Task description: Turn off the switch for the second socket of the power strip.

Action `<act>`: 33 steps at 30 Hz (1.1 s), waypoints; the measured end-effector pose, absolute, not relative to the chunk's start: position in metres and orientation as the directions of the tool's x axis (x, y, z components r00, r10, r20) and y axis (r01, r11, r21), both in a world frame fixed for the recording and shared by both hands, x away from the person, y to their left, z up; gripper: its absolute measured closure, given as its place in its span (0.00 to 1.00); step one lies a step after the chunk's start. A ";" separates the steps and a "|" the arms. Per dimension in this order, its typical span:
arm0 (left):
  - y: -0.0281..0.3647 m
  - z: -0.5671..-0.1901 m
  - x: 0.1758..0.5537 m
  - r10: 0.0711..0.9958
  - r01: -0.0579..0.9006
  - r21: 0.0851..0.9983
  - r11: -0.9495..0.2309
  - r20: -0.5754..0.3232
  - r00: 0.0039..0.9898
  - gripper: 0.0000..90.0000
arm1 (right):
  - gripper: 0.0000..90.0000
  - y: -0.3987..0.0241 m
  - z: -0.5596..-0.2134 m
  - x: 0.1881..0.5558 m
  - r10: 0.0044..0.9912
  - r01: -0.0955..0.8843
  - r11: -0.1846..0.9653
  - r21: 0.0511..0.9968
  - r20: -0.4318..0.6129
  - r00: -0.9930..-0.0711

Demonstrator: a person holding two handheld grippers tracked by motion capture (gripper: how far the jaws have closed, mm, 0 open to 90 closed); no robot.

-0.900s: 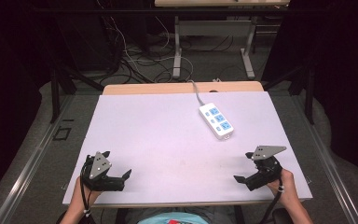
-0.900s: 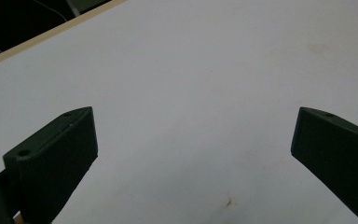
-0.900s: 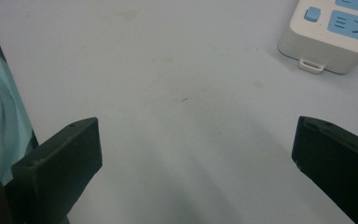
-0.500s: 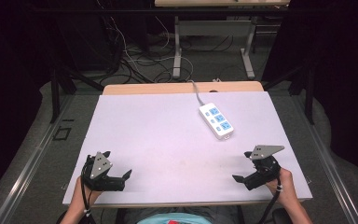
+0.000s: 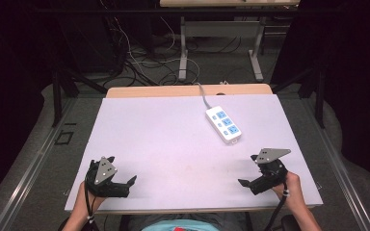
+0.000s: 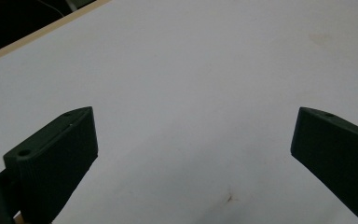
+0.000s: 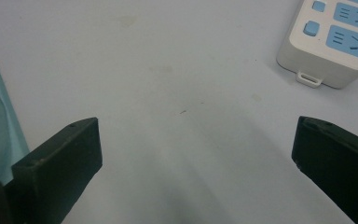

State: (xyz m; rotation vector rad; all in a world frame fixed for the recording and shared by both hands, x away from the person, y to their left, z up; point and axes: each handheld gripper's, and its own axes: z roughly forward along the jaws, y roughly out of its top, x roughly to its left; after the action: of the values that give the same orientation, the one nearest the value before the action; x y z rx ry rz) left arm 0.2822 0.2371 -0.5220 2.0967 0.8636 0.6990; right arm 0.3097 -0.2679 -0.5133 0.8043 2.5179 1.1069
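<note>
1. Grippers first, from the high view: my left gripper [image 5: 125,185] rests near the worktop's near-left corner and my right gripper [image 5: 248,184] near its near-right corner, both with jaws spread wide and nothing between them. One white power strip [image 5: 223,124] lies on the worktop [image 5: 164,139] toward the far-right part, angled, its grey cord [image 5: 203,95] running off the far edge. I count two grippers, one strip, and three blue socket panels on it.

2. Left gripper view: both black jaws stand far apart over bare worktop, holding nothing. A small dark speck [image 6: 229,197] marks the surface between them.

3. Right gripper view: the jaws are spread apart and empty; the strip's near end [image 7: 328,35] sits ahead and to the right, well apart from them, with its small hanging tab [image 7: 308,78] facing me. Two blue buttons show beside the sockets.

4. My judgement of the step: reach the right gripper toward the strip, keeping the jaws wide, line them across its narrow width, and come in low so the cord is not dragged.
</note>
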 end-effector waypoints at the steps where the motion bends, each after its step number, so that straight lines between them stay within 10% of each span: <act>1: 0.237 -0.522 0.282 0.757 0.350 0.799 -0.489 0.189 0.625 0.00 | 0.01 -0.267 -0.513 0.310 0.595 0.377 0.547 0.747 -0.031 -0.803; 33: 0.236 -0.524 0.282 0.754 0.351 0.795 -0.495 0.192 0.629 0.00 | 0.01 -0.256 -0.507 0.343 0.622 0.399 0.548 0.735 -0.039 -0.782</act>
State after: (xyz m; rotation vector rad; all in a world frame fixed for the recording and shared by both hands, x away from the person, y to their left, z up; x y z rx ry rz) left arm 0.2823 0.2356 -0.5237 2.1041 0.8607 0.6905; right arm 0.3433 -0.2564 -0.5071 0.8461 2.4915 1.0733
